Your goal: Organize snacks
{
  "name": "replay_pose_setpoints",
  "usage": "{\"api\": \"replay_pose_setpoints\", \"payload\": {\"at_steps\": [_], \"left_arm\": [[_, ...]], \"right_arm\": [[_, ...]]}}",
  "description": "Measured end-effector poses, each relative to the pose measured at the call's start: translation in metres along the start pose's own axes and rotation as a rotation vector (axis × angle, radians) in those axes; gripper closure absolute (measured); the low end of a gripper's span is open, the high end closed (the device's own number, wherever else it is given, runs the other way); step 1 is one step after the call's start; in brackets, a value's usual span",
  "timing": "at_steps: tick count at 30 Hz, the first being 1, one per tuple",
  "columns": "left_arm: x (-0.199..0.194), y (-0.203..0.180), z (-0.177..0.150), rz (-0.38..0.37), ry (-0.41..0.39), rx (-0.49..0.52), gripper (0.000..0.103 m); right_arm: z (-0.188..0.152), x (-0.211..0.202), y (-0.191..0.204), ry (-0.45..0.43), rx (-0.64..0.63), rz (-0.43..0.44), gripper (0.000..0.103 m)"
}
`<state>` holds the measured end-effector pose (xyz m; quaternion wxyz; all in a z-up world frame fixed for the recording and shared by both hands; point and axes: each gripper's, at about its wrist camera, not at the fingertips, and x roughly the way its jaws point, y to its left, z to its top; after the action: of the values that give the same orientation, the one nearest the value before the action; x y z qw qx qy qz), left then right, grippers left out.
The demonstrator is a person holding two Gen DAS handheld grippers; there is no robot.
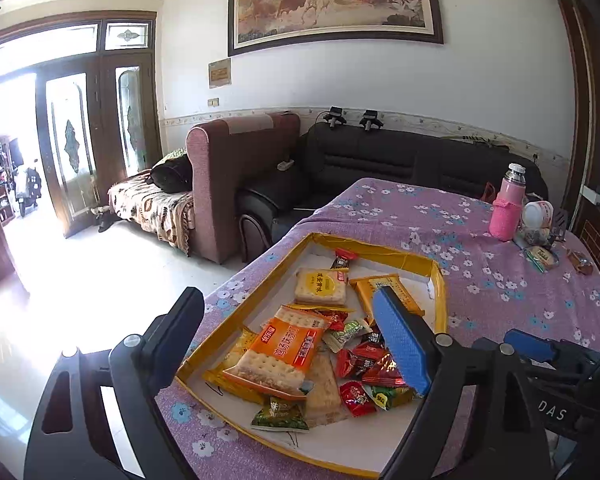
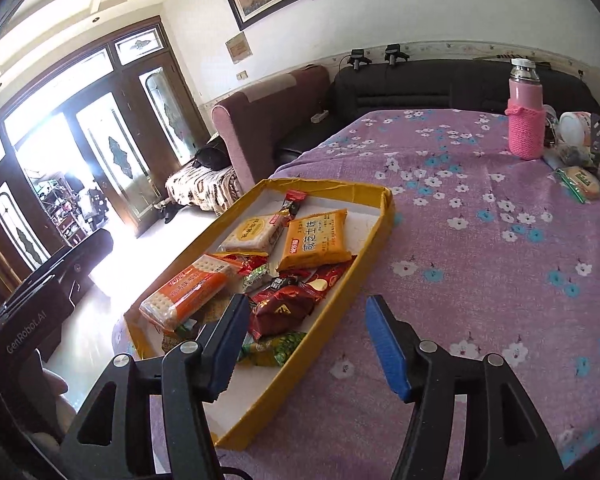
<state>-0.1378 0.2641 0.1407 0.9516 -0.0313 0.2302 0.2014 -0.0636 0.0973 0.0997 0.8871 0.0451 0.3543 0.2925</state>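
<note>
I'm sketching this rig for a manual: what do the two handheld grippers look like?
Both the left gripper and right gripper have black angular linkage arms with silver pivot bolts and long blue ribbed pads. White lettering marks their black housings.

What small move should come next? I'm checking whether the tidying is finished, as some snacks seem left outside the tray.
Probably swing the right gripper, open and empty, toward the green-edged round biscuit packet lying on the purple flowered tablecloth beside the pink knit-sleeved bottle. It sits outside the shallow yellow cardboard tray where the other snacks already lie.
</note>
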Motion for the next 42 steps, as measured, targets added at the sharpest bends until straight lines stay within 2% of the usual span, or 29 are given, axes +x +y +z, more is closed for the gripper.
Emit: {"api": "replay_pose_setpoints", "payload": {"at_steps": [3,11,18,42], "left_arm": [[-0.006,-0.015,-0.003,0.008,0.019,0.023,0.016],[-0.007,-0.05,-0.015,-0.042,0.095,0.07,0.016],[-0.008,-0.067,-0.022,-0.068,0.132,0.092,0.016],[-0.011,-0.071,-0.02,-0.089,0.123,0.083,0.016]], "right_arm": [[-0.008,-0.018,-0.004,-0.028,-0.015,-0.035,0.036],[-0.025,-0.051,-0.018,-0.069,-0.065,-0.114,0.031],[-0.034,-0.065,-0.029,-0.075,-0.059,-0.118,0.031],[-0.034,-0.066,-0.015,-0.082,-0.123,-0.117,0.03]]}}
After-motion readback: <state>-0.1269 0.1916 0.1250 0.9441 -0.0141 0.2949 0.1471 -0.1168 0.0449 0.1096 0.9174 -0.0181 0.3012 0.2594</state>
